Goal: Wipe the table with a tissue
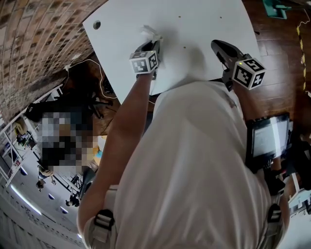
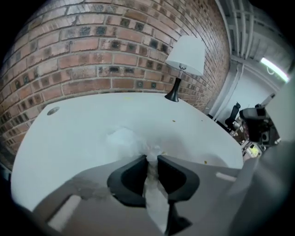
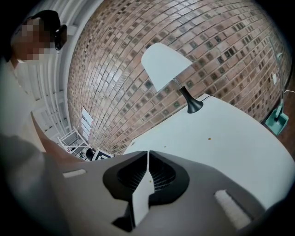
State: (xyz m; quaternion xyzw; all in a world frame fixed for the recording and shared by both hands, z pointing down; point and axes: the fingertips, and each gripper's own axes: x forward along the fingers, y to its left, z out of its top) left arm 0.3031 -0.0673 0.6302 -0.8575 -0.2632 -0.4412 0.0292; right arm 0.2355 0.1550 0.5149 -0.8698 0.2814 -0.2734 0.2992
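The white table (image 1: 204,19) fills the top of the head view. A crumpled white tissue (image 1: 151,33) lies on it near the left edge, and my left gripper (image 1: 151,42) is shut on it. In the left gripper view the tissue (image 2: 123,138) bunches on the tabletop (image 2: 73,138) ahead of the left gripper (image 2: 152,157), with a strip pinched between the jaws. My right gripper (image 1: 217,45) hovers over the table's right part; in its own view the right gripper (image 3: 147,154) is shut with nothing in it. Small crumbs (image 3: 209,138) dot the surface.
A white-shaded lamp (image 2: 184,55) on a black foot stands at the table's far side against the brick wall (image 2: 92,55). A cable hole (image 1: 96,24) sits near the table's left corner. A dark screen (image 1: 267,138) and a green dustpan (image 1: 277,7) are at the right, off the table.
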